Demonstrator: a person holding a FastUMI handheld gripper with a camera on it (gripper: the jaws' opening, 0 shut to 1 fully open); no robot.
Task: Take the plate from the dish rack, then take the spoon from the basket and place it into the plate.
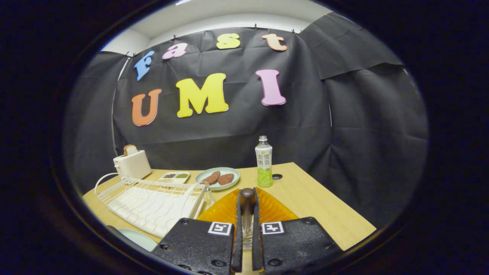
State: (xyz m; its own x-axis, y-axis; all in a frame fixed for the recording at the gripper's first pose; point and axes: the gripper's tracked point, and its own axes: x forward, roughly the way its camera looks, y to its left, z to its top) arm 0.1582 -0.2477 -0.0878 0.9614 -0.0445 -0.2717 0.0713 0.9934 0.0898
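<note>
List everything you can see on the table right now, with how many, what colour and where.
Plate: one, amber, under the fingers.
Spoon: one, dark handle, upright between the fingers.
Dish rack: one, white wire, left of the fingers.
Bottle: one, clear with green drink, beyond the plate.
Round dish: one, pale green, two brown pieces on it, beside the bottle.
Small tray: one, white, divided, behind the rack.
Toaster: one, white, bread in its slot, far left.
Table: one, light wood.
Gripper: one, both fingers pressed on the spoon.
</note>
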